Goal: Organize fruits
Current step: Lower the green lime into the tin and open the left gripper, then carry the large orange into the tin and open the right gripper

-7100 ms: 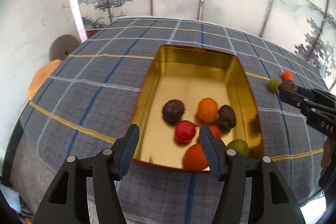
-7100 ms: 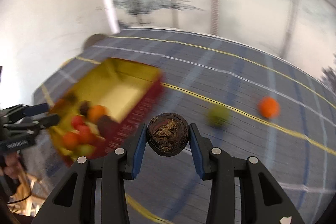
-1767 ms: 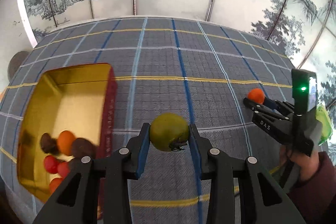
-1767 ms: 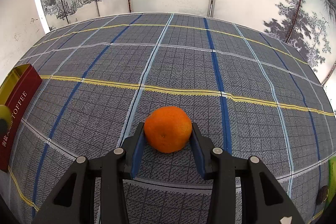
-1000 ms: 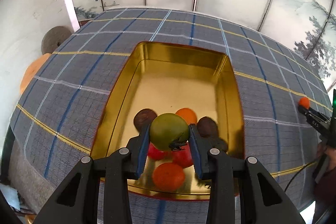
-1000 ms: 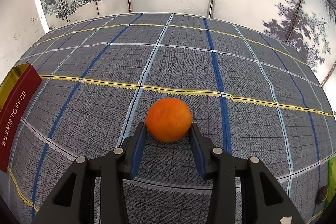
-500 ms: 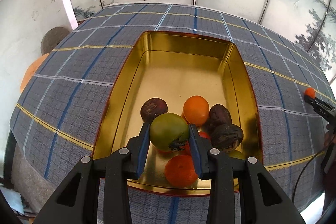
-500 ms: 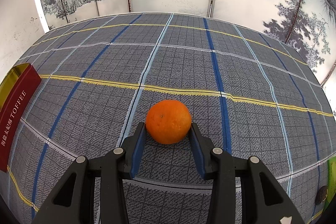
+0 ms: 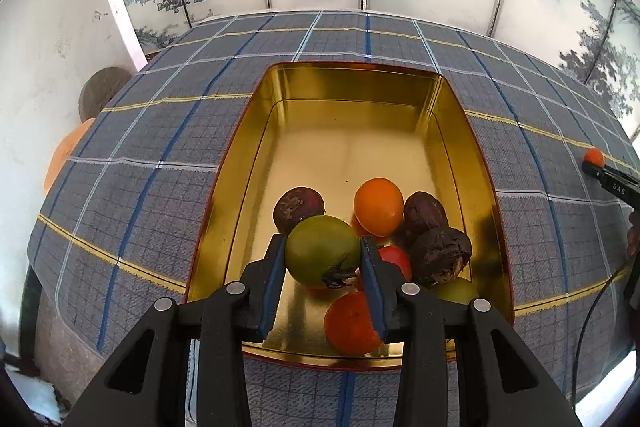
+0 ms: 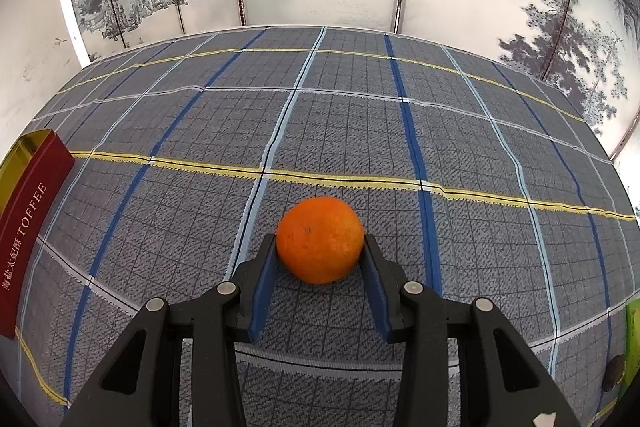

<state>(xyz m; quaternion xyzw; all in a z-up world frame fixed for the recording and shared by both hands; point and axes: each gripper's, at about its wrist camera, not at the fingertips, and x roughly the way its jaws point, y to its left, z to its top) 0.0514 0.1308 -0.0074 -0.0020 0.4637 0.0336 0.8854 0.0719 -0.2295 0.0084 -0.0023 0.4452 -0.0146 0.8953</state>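
We judge the task nearly complete. The gold tin [image 9: 248, 163] on the plaid tablecloth [image 10: 360, 115] already holds several fruits: dark wrinkled passion fruits [image 9: 438, 255], an orange fruit [image 9: 378, 205], red ones and a green one. Our left gripper [image 9: 323, 259] grasps a green tomato [image 9: 322, 251], smooth with a dried calyx, above the tin's near end; release is not yet done. Our right gripper [image 10: 320, 255] is clamped on a mandarin [image 10: 320, 239], bright orange and finely pitted, at the cloth well apart from the tin. We see no other loose fruit.
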